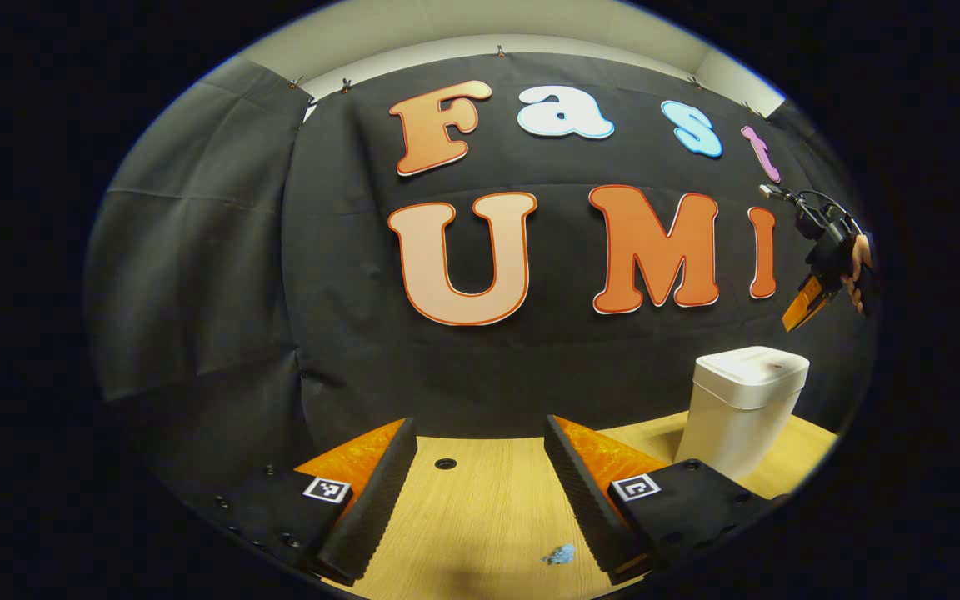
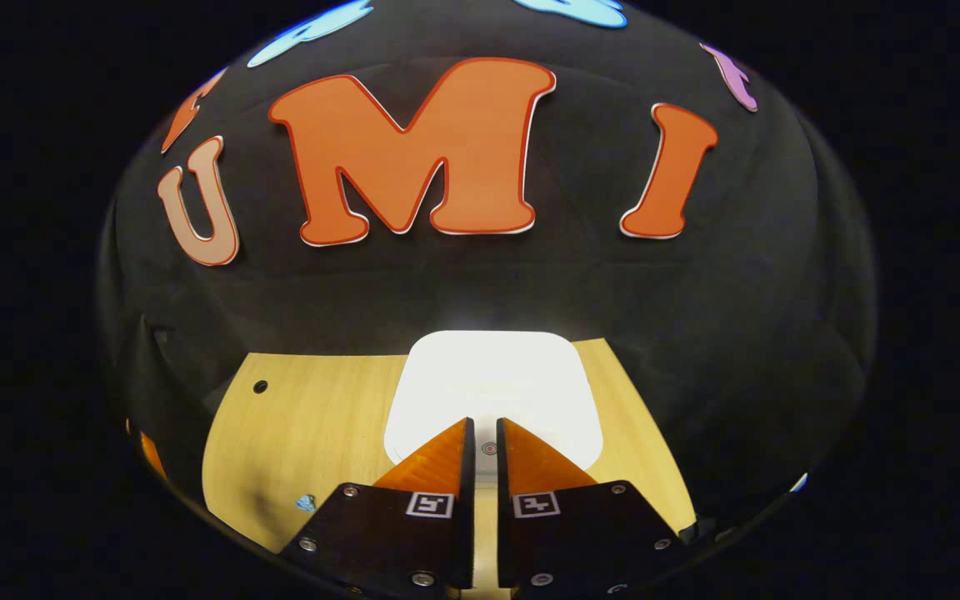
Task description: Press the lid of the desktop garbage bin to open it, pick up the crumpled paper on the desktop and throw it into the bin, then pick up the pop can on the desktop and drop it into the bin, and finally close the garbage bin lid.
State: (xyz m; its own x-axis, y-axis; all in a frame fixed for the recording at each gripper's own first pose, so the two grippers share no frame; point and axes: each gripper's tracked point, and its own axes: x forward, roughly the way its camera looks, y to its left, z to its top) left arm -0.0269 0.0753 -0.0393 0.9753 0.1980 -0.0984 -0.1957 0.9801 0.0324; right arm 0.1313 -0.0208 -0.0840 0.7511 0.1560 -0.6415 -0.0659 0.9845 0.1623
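Note:
The white desktop bin (image 1: 742, 412) stands on the wooden table at the right, its lid (image 1: 753, 365) down. In the left gripper view my right gripper (image 1: 805, 304), held by a hand, hangs a little above the lid with its tips pointing down. In the right gripper view the lid (image 2: 488, 375) lies just beyond my right gripper (image 2: 485, 427), whose fingers are shut with only a thin slit and nothing between them. My left gripper (image 1: 480, 425) is open over the table. A small blue crumpled paper (image 1: 559, 554) lies beside its right finger (image 1: 584, 483); this paper (image 2: 306, 502) is also at the lower left of the right gripper view.
The wooden table (image 1: 480, 500) has a small round hole (image 1: 446, 463) near its back edge. That hole (image 2: 260, 387) lies left of the bin in the right gripper view. The bin stands close to the black cloth wall, near the table's back right corner.

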